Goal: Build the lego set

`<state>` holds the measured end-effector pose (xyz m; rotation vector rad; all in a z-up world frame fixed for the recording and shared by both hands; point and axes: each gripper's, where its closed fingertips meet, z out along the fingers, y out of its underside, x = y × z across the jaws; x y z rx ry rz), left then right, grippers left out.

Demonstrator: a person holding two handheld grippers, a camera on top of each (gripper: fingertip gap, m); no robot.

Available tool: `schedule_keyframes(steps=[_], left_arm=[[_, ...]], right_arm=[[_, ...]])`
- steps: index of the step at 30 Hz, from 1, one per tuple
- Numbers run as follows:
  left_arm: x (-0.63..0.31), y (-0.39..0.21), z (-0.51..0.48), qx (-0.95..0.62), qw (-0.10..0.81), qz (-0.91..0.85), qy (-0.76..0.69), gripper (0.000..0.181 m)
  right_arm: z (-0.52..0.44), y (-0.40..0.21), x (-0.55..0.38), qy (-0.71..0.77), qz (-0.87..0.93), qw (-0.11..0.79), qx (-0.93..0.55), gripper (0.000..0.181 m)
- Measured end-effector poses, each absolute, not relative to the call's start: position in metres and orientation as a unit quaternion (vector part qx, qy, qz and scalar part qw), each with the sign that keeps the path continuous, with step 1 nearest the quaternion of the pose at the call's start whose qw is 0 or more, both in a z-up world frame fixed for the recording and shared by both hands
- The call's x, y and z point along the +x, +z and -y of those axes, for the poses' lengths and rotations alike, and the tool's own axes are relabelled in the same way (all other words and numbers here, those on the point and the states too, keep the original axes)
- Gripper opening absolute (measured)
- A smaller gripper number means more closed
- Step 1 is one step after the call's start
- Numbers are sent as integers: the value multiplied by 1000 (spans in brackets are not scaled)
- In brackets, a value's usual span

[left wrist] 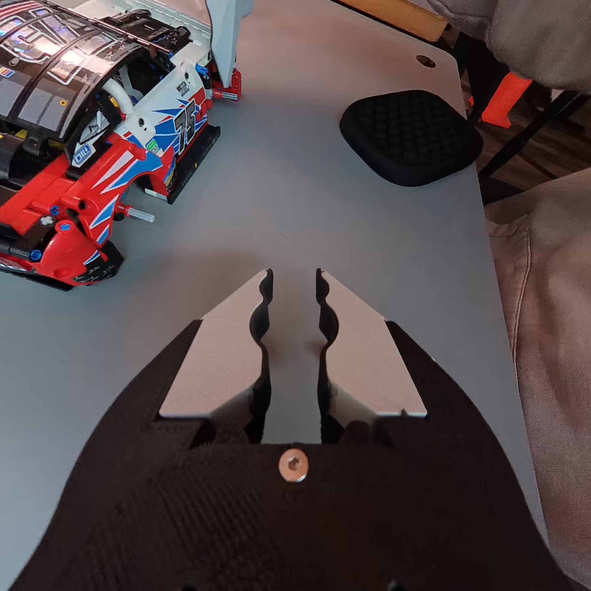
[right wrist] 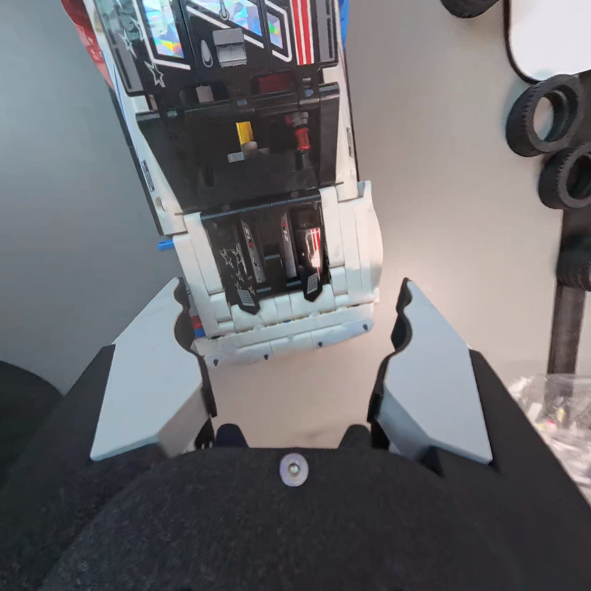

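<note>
A lego race car (left wrist: pixel 105 128), red, white and blue with a black roof, stands without wheels on the grey table (left wrist: pixel 287 208) at the upper left of the left wrist view. My left gripper (left wrist: pixel 294 275) is open with a narrow gap and empty, low over bare table to the right of the car's red end. In the right wrist view the car's white end (right wrist: pixel 287 319) sits between the tips of my right gripper (right wrist: pixel 292 284), which is wide open. Its left finger (right wrist: pixel 153 351) is at the car's corner; contact cannot be told. That gripper's finger also shows in the left wrist view (left wrist: pixel 224 38).
A black textured pad (left wrist: pixel 412 137) lies near the table's right edge, with beige fabric (left wrist: pixel 550 319) beyond it. Black tyres (right wrist: pixel 543 118) lie to the right of the car. A black post (right wrist: pixel 566 319) and a clear bag of small parts (right wrist: pixel 559 415) are nearby.
</note>
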<state>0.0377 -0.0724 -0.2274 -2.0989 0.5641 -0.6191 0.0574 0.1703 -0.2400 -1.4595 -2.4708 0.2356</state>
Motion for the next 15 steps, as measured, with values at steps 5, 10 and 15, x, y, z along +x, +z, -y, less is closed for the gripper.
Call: schedule_keyframes(steps=[5,10,15], left_arm=[[22,-206,89,-823,442,-256,-248,27],[11,-208,112,-821,410,-278,-284,29],[22,-225,141,-828,348,-320,-302,44]], right_arm=[[-155,-248,51,105,854,116,-496,118],[-124,-250,54,111,858,139,-482,117],[-100,-251,53,110,861,157,-470,117]])
